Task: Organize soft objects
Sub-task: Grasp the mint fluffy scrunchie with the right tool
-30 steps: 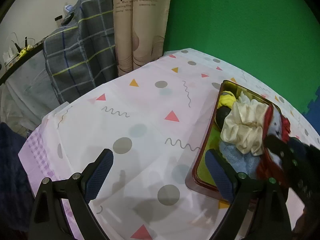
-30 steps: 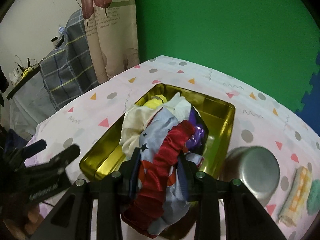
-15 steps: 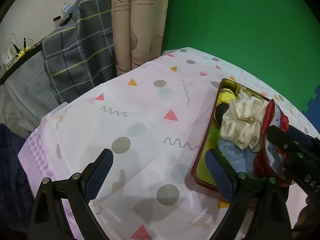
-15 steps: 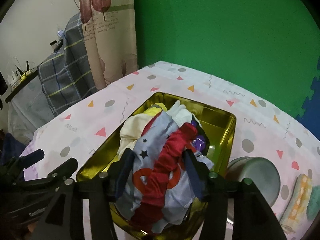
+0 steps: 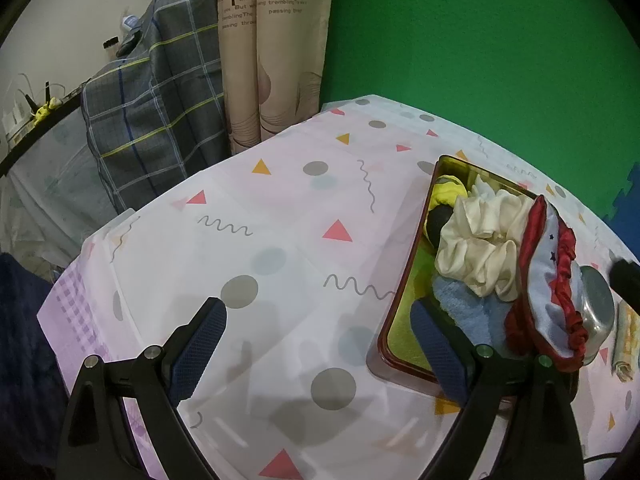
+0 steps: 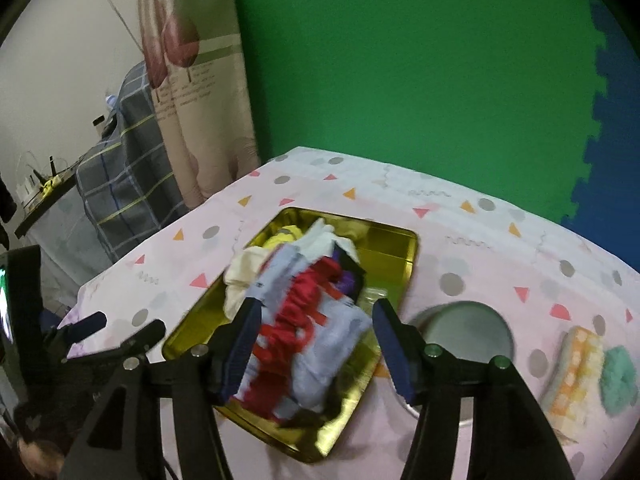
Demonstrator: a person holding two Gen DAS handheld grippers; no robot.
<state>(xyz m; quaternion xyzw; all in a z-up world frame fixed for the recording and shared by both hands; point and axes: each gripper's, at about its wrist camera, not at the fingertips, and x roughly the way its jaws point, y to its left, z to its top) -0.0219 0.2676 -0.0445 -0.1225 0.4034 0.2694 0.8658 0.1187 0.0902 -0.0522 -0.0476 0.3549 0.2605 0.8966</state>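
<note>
A gold tin tray point(image 6: 392, 240) point(image 5: 404, 300) on the patterned tablecloth holds several soft items: a cream scrunchie point(image 5: 476, 248), a yellow piece point(image 5: 446, 194), a blue cloth point(image 5: 468, 312) and a light-blue and red frilled cloth point(image 6: 320, 328) point(image 5: 552, 288). My right gripper point(image 6: 316, 344) is open above the tray, with the frilled cloth lying loose between its fingers. My left gripper point(image 5: 316, 344) is open and empty over the tablecloth, left of the tray; its right finger point(image 5: 436, 344) overlaps the tray's near-left corner.
A steel bowl point(image 6: 464, 332) stands right of the tray. An orange-checked cloth point(image 6: 572, 364) and a teal fluffy piece point(image 6: 618, 380) lie at the right edge. A plaid-covered piece of furniture point(image 5: 160, 120) and a curtain point(image 5: 272, 60) stand behind the table.
My right gripper has opened, let go of the frilled cloth and pulled back and up. The cloth now rests on the pile in the tray. The left gripper has stayed still.
</note>
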